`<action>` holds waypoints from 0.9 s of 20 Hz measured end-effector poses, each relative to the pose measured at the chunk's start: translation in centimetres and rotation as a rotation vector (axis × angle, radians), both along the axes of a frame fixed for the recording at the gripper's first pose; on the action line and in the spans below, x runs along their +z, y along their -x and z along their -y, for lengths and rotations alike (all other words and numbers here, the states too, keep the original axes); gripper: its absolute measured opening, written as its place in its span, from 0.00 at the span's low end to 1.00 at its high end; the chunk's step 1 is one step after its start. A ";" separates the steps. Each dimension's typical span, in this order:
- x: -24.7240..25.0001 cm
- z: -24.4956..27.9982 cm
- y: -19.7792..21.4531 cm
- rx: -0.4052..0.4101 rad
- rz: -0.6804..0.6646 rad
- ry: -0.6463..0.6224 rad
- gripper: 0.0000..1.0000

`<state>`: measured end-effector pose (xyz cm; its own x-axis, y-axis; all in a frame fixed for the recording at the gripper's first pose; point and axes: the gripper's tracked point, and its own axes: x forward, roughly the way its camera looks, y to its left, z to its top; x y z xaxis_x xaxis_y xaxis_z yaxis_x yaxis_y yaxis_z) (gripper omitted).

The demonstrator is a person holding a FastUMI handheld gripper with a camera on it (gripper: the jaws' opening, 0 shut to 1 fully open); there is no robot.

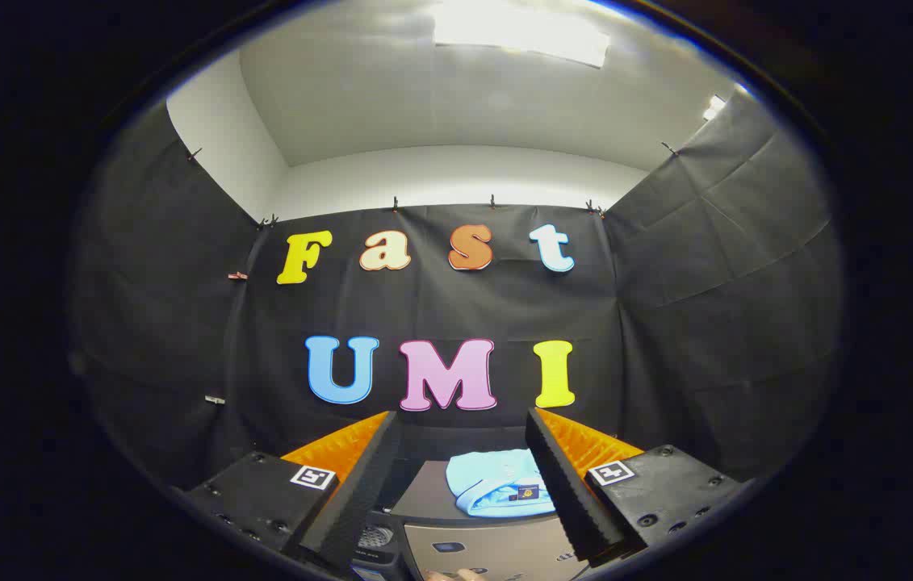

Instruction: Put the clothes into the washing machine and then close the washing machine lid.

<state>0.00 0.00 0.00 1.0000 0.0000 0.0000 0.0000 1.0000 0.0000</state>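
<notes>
The tongs (462,476) stand wide apart, gripping nothing. Just ahead and below, between the fingers but nearer the right one, a folded light-blue garment (496,482) lies on the closed lid (424,496) of the washing machine (488,549), its long side running across the fingers.

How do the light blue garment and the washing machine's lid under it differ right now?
The light blue garment is soft, folded and pale; the lid is flat, rigid and dark. The garment covers only part of the lid. Both lie ahead of the open gripper, between its fingers.
</notes>
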 end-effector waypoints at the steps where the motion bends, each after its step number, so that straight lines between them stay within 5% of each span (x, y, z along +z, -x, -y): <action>1: 0.1 0.1 -0.1 -0.001 0.002 -0.002 0.98; 18: 0.5 0.5 -0.3 -0.010 0.006 0.025 0.98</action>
<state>0.31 -0.48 0.51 0.9999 -0.0098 0.0063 0.0100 0.9996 -0.0245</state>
